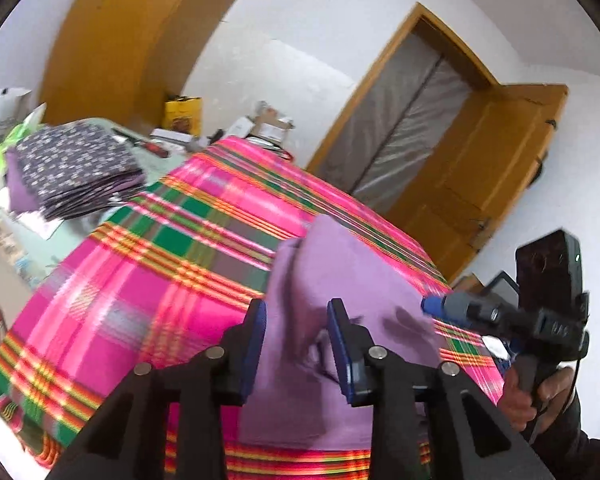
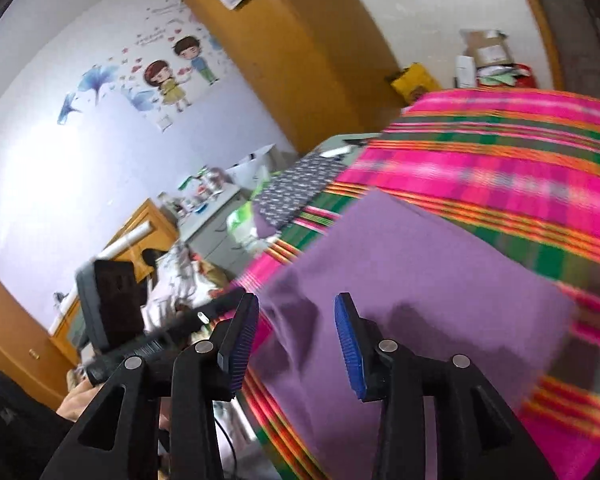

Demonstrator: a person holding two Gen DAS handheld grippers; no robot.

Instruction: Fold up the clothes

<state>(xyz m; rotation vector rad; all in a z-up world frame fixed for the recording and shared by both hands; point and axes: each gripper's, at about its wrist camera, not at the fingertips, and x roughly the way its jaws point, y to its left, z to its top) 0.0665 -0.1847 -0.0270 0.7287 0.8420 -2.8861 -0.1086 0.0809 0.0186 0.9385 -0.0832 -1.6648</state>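
A pink plaid blanket (image 1: 148, 280) covers the near surface, a yellow bag (image 1: 183, 114) stands far behind it, and cartoon wall stickers (image 2: 172, 76) decorate the left wall.

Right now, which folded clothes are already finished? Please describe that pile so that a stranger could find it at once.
Start from the bright pink, green and orange plaid blanket that covers the bed. Past its far left edge, on a pale green surface, sits the stack of folded dark navy fabric with small white print. Unlike the plain purple cloth near the tools, it is patterned and neatly layered.
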